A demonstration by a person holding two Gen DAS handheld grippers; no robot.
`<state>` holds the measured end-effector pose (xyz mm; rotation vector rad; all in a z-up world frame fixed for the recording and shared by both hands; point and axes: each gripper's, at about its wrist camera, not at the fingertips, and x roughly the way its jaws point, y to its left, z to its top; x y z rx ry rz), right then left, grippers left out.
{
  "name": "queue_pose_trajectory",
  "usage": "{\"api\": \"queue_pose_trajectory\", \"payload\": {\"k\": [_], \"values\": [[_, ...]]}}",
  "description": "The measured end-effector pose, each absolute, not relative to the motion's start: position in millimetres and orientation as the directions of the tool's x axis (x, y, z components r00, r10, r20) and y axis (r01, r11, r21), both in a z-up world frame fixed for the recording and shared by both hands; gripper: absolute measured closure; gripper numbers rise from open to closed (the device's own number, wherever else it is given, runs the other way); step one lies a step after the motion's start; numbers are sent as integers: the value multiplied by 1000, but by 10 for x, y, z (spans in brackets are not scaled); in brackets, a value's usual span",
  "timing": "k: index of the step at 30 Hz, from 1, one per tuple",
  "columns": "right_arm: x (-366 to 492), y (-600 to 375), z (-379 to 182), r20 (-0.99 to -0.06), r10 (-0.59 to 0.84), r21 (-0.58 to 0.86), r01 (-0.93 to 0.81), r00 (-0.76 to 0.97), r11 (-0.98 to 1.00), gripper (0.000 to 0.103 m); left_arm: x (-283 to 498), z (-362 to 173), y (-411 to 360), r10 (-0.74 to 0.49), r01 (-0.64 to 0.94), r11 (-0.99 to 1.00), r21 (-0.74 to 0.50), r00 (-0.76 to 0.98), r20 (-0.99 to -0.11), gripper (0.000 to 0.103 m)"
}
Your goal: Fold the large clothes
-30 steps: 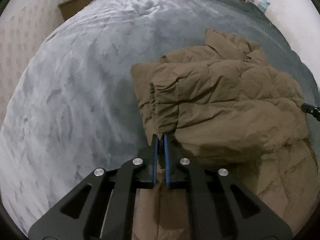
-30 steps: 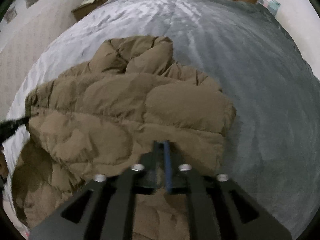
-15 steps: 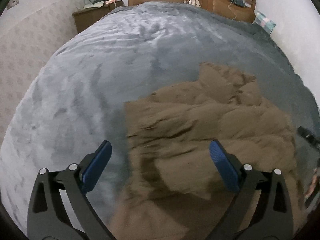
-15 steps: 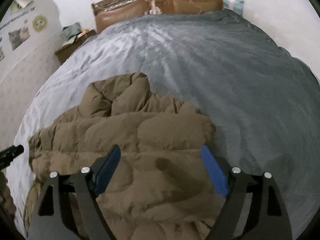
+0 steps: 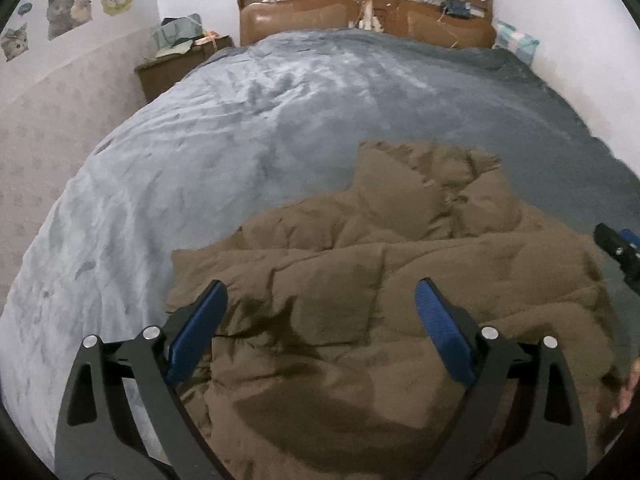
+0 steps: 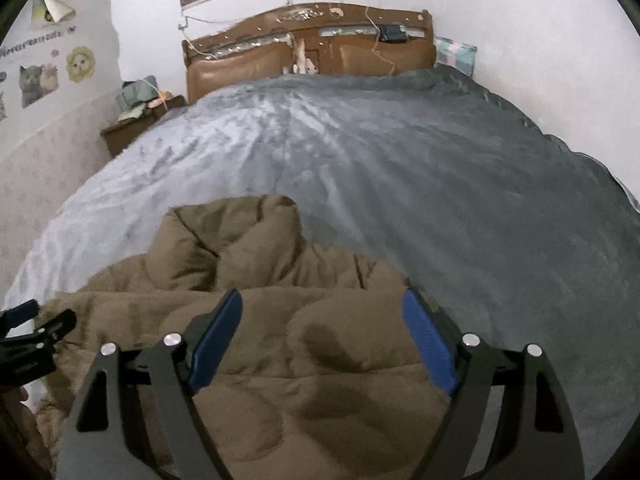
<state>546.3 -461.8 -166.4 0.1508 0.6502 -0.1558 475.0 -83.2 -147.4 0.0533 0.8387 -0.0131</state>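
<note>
A brown puffy jacket (image 5: pixel 360 248) lies folded over itself on the grey bedspread (image 5: pixel 280 120). My left gripper (image 5: pixel 320 286) hovers over the jacket's near left part, its blue pads wide apart and closing slightly, with only the fabric lying below them. My right gripper (image 6: pixel 322 296) is over the jacket (image 6: pixel 240 248) near its right edge, jaws also wide and closing a little, the pads pressing on nothing. Each gripper shows at the edge of the other's view: the right one (image 5: pixel 618 246) and the left one (image 6: pixel 36 328).
A wooden headboard (image 5: pixel 364 12) stands at the far end of the bed. A bedside cabinet (image 5: pixel 176 68) piled with clutter is at the far left by the stickered wall. A checked pillow (image 6: pixel 456 54) lies at the far right corner. A hand (image 5: pixel 628 392) shows at the right.
Both grippers were shut on the jacket's near edge, then opened wide and let it drop. Both have drawn back and tilted up, so the headboard and wall have come into view.
</note>
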Motion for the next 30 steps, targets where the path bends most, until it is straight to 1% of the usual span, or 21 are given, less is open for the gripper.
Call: {"api": "queue_pose_trajectory", "payload": {"k": [1,3,5,6,13,16,21,30], "values": [[5483,-4607,-1732,-611,-113,69,196,783,978,27,4762,-1531,-809,15,25,999,42,663,-748,10],[5518,-4575,-1833,-613,-124,43,190,780,981,37,4779,-1656,-754,16,15,999,33,653,-757,11],[5545,-4548,-1933,-618,-131,23,184,775,983,42,4793,-1774,-722,22,15,999,41,649,-761,11],[5553,-4538,-1990,-619,-136,13,183,774,983,42,4790,-1817,-718,31,12,999,51,651,-758,11],[5530,-4506,-2278,-594,-154,-7,185,790,983,42,4755,-1999,-661,16,32,998,51,675,-738,10],[5549,-4529,-2323,-596,-141,9,181,791,983,42,4800,-2082,-627,-12,42,999,21,672,-740,9],[5556,-4552,-2425,-594,-127,33,181,794,983,42,4796,-2142,-632,-12,54,998,34,684,-729,9],[5571,-4595,-2557,-592,-83,86,165,802,983,41,4817,-2257,-602,-54,75,997,-2,702,-711,8]]}}
